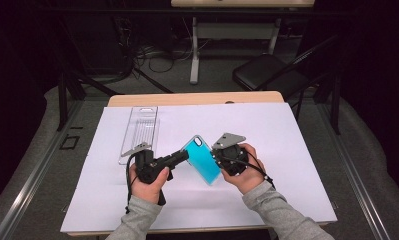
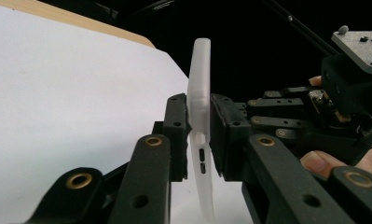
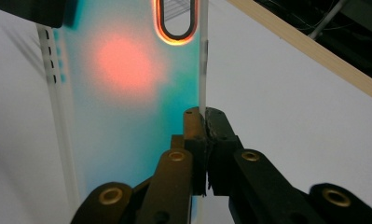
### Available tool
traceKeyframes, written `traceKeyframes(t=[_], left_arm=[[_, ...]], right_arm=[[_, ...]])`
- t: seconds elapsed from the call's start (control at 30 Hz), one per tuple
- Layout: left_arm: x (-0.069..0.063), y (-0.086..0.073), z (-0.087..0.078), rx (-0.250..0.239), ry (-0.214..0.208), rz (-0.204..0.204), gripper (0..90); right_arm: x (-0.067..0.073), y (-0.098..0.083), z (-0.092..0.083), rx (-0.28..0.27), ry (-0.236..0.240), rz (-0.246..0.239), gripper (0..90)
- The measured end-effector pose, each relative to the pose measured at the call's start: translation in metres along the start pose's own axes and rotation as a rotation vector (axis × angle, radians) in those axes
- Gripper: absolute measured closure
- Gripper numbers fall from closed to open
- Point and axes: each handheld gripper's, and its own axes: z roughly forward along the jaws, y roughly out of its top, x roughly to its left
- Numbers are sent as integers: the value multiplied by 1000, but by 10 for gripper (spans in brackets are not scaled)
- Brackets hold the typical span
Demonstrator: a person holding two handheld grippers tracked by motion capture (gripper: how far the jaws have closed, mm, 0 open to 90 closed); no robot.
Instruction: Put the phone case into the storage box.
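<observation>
Grey sleeves [image 1: 277,210] come in nearest the camera, each hand gripping a black tool over the white sheet [image 1: 297,150] that covers the table. Between them a turquoise phone case [image 1: 203,159] is held up off the sheet, tilted. Left of the case, the left gripper [image 2: 200,140] is clamped on one edge of it, a pad pressed to each side of the pale rim. Right of the case, the right gripper [image 3: 205,149] is clenched on the opposite thin edge, jaws nearly together around it. Behind the case and to its left, a clear plastic tray [image 1: 139,131] lies flat on the sheet, apart from both tools.
</observation>
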Motion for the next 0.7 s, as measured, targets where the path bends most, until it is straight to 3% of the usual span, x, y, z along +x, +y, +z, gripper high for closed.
traceKeyframes(t=[0.7], left_arm=[[1,1,-1,2,-10,-12,808]], right_arm=[[0,0,0,-7,7,2,885]])
